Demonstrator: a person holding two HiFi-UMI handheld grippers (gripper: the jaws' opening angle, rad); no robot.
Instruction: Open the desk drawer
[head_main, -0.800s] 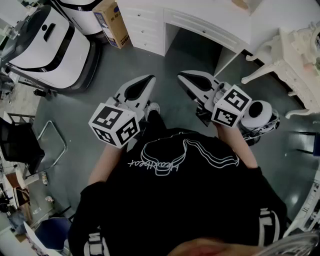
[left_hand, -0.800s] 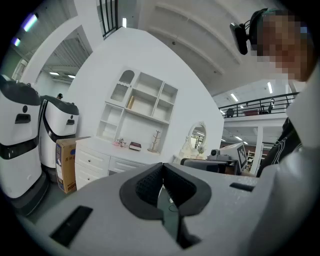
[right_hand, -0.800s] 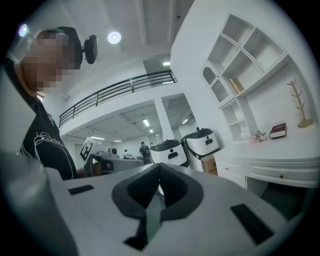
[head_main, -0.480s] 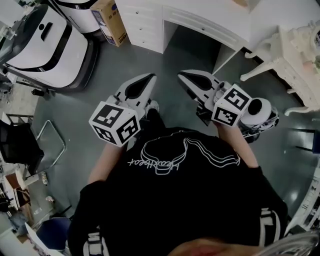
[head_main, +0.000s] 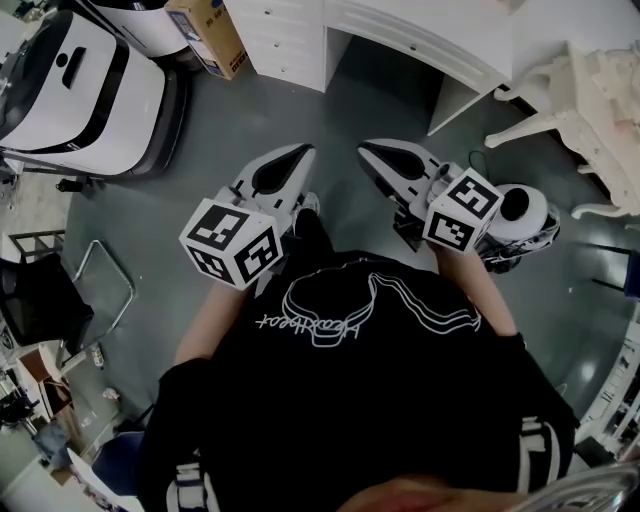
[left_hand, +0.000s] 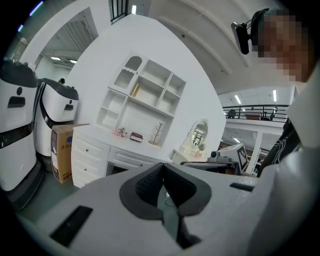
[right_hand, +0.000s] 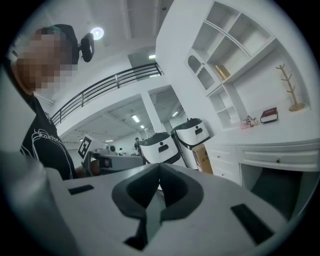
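Most of the scene is grey floor (head_main: 335, 105), an open stretch running from the person's feet to the white desk (head_main: 440, 35) at the far edge. Far left, a white machine (head_main: 85, 95) bounds that stretch, and a carved white chair (head_main: 590, 90) bounds it on the right, leaving a clear lane between them toward the desk's knee gap. The desk drawer (left_hand: 131, 161) sits shut under the desktop's front edge, to the right of a stack of smaller drawers (head_main: 275, 40), well apart from both tools. A cardboard box (head_main: 205, 35) stands against the stack's left side. Near the person, the left gripper (head_main: 306, 150) and right gripper (head_main: 363, 148) hang side by side above the floor, tips toward the desk. Each is clenched on nothing, pads meeting.
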